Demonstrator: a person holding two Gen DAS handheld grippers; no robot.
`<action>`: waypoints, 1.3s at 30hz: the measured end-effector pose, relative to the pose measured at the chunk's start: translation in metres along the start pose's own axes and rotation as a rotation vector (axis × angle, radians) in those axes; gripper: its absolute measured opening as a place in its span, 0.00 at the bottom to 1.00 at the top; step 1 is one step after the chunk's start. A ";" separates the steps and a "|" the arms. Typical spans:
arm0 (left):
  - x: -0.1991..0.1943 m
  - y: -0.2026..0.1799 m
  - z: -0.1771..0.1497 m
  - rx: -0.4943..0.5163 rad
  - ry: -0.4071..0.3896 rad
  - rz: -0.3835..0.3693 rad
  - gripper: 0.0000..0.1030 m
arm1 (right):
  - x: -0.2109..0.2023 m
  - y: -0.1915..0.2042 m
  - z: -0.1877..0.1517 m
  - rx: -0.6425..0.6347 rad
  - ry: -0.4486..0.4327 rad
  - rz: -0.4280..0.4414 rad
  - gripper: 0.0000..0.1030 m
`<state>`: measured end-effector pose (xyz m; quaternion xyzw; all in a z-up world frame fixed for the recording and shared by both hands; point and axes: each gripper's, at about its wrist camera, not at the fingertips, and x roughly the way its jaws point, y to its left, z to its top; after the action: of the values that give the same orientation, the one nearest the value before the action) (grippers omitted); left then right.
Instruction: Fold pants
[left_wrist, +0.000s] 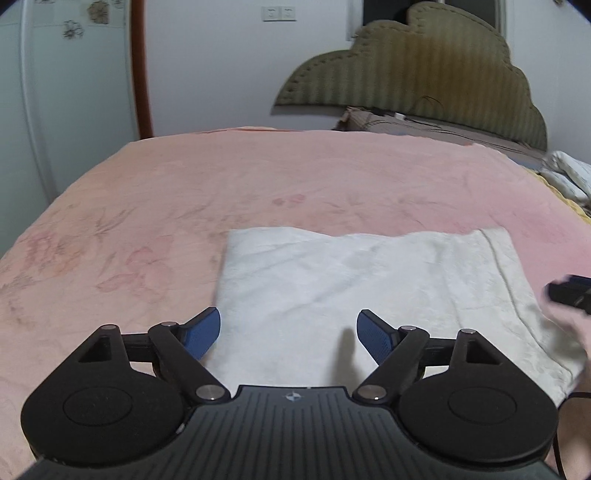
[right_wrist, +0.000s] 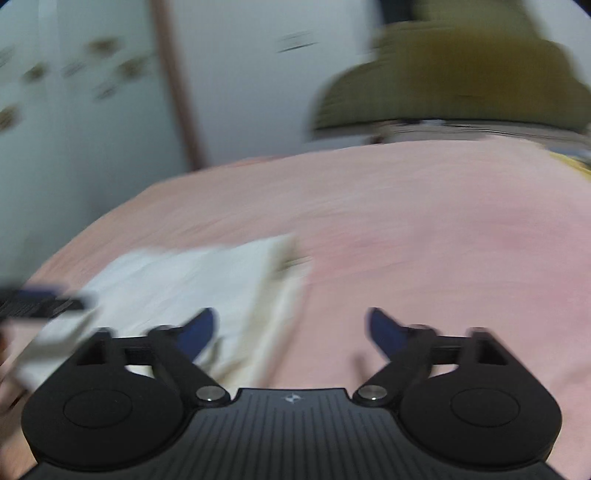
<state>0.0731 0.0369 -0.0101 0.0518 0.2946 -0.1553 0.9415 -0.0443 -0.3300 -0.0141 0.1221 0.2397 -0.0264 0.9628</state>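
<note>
The white pants (left_wrist: 369, 291) lie folded into a flat rectangle on the pink bed cover (left_wrist: 184, 192). My left gripper (left_wrist: 288, 334) is open and empty, above the near edge of the pants. My right gripper (right_wrist: 291, 332) is open and empty, over the right end of the pants (right_wrist: 192, 291) and the pink cover (right_wrist: 424, 229); this view is blurred by motion. The right gripper shows at the right edge of the left wrist view (left_wrist: 569, 293). The left gripper shows at the left edge of the right wrist view (right_wrist: 33, 299).
A padded olive headboard (left_wrist: 424, 70) stands at the back right with pillows (left_wrist: 391, 120) below it. Bedding (left_wrist: 569, 173) lies at the far right. A white wardrobe (left_wrist: 66, 81) and a brown post (left_wrist: 142, 74) stand beyond the bed's left side.
</note>
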 end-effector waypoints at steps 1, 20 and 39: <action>0.000 0.002 0.001 -0.011 0.004 0.001 0.81 | 0.002 -0.011 -0.001 0.009 -0.005 -0.059 1.00; 0.004 0.000 0.003 -0.052 0.055 0.036 0.82 | 0.035 -0.029 -0.026 -0.037 0.116 -0.265 1.00; -0.001 0.001 0.004 -0.027 0.043 0.075 0.82 | 0.033 -0.026 -0.029 -0.037 0.115 -0.267 1.00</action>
<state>0.0743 0.0374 -0.0060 0.0535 0.3148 -0.1149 0.9406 -0.0312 -0.3474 -0.0599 0.0727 0.3090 -0.1427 0.9375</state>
